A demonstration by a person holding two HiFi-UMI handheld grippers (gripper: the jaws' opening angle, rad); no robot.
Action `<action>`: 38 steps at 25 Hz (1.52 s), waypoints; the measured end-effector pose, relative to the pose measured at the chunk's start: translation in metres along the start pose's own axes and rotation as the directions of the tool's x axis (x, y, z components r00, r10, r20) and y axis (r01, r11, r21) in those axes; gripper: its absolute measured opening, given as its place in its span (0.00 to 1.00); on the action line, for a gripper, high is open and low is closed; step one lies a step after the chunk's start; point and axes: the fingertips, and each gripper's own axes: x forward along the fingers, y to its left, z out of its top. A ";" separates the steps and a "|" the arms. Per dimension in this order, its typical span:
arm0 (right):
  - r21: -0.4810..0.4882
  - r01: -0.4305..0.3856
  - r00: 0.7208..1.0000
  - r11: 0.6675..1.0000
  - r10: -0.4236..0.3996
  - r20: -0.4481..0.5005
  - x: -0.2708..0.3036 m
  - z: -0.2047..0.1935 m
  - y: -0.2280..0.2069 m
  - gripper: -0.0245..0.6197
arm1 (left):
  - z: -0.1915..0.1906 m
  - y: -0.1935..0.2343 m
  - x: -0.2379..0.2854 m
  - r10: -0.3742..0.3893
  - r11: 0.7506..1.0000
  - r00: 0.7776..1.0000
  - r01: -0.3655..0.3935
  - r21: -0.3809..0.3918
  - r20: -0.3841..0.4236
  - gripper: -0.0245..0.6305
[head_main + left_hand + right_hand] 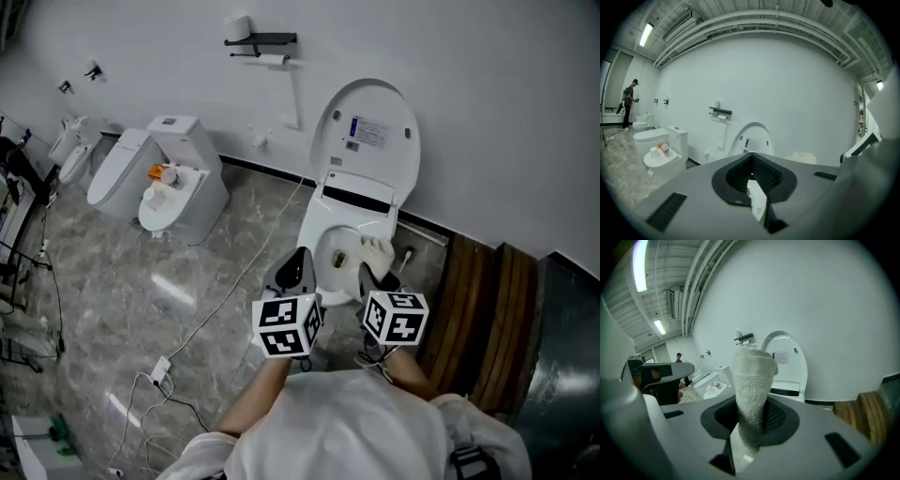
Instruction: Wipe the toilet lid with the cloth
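Note:
A white toilet stands against the wall with its lid (367, 141) raised upright; the lid (752, 139) shows ahead in the left gripper view and the lid (786, 361) also in the right gripper view. My right gripper (370, 275) hovers over the bowl, shut on a white cloth (378, 254) that sticks up between its jaws (751, 394). Beside it on the left, my left gripper (294, 270) is shut with nothing in it, jaws pressed together (751, 176).
A second toilet (159, 173) with an orange-capped item on its seat stands to the left. A paper holder (262, 47) hangs on the wall. A cable (220, 300) runs over the marble floor. Wooden slats (487, 319) lie at right. A person (629, 103) stands far left.

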 end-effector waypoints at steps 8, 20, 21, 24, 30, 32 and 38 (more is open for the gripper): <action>0.068 0.136 0.991 0.988 -0.135 -0.026 0.053 0.027 -0.017 0.19 | 0.017 0.024 0.083 -0.125 0.992 0.991 0.126 0.018 -0.055 0.05; 0.089 0.268 0.962 0.959 -0.272 0.036 0.081 0.069 -0.048 0.19 | 0.018 -0.005 0.191 -0.264 0.964 0.959 0.266 0.006 -0.103 0.06; 0.096 0.268 0.961 0.959 -0.273 0.043 0.089 0.073 -0.053 0.19 | 0.019 -0.009 0.201 -0.269 0.962 0.958 0.271 0.015 -0.103 0.05; 0.109 0.254 0.963 0.961 -0.262 0.059 0.113 0.087 -0.062 0.19 | 0.023 -0.012 0.224 -0.258 0.963 0.962 0.263 0.049 -0.092 0.06; 0.110 0.235 0.962 0.966 -0.247 0.115 0.156 0.136 -0.088 0.19 | 0.036 -0.008 0.281 -0.229 0.969 0.971 0.234 0.077 -0.070 0.05; 0.111 0.223 0.962 0.968 -0.237 0.137 0.175 0.155 -0.101 0.19 | 0.042 -0.006 0.308 -0.218 0.971 0.974 0.222 0.087 -0.055 0.06; 0.104 0.175 0.961 0.979 -0.193 0.201 0.246 0.213 -0.138 0.19 | 0.059 -0.005 0.394 -0.209 0.971 0.978 0.211 0.114 -0.028 0.06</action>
